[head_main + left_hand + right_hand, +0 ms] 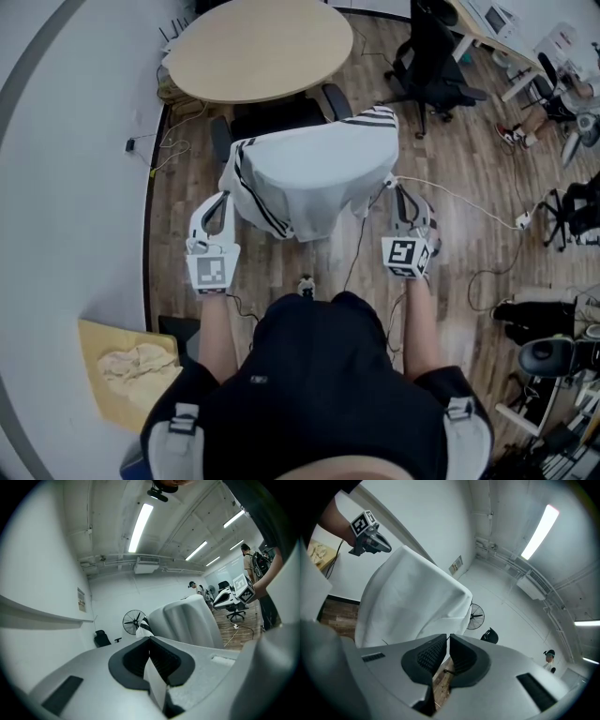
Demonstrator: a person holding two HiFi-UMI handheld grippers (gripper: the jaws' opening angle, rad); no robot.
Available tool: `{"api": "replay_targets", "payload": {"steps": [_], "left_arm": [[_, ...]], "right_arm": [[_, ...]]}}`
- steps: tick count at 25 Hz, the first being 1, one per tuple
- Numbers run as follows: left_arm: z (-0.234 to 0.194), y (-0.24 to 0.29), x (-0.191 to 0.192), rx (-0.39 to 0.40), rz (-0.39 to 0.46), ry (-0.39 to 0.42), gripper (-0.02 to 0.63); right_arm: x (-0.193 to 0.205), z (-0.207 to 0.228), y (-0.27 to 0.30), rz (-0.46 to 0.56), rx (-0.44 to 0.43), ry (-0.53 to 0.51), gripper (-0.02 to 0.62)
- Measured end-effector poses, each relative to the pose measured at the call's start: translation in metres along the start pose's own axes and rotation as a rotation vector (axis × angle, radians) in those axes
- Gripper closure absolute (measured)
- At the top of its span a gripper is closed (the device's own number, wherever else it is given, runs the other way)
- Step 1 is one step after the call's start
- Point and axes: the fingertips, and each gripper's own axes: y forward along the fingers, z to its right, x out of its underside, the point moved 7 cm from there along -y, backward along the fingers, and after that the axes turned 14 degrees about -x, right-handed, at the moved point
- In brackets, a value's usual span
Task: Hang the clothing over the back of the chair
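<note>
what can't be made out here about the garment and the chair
- Back of the chair: head view, wholly covered by the white garment.
- How far the garment hangs on the far side: head view, hidden by its own top.
- The right gripper: jaws a slit apart, floor showing through; whether the tips catch the hem is unclear in its view.

Wooden floor [469, 169] carries pretty much everything here: a round bench [258, 47] up top, a black chair [279, 116] right beside it with a white top [314, 173] draped over it, another office chair [433, 67], loose cables [461, 199], and a tan box [98, 339] with crumpled cloth [138, 366] on it.
</note>
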Motion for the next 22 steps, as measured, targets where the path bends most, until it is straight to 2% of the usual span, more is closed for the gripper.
{"api": "replay_targets", "payload": {"steps": [8, 22], "left_arm": [[0.024, -0.008, -0.015, -0.016, -0.001, 0.032, 0.606], [0.106, -0.075, -0.052, -0.027, -0.006, 0.055, 0.606]], "right_arm": [[0.014, 0.005, -0.014, 0.025, -0.033, 0.004, 0.589], [0.077, 0.011, -0.101, 0.028, -0.056, 0.048, 0.597]]}}
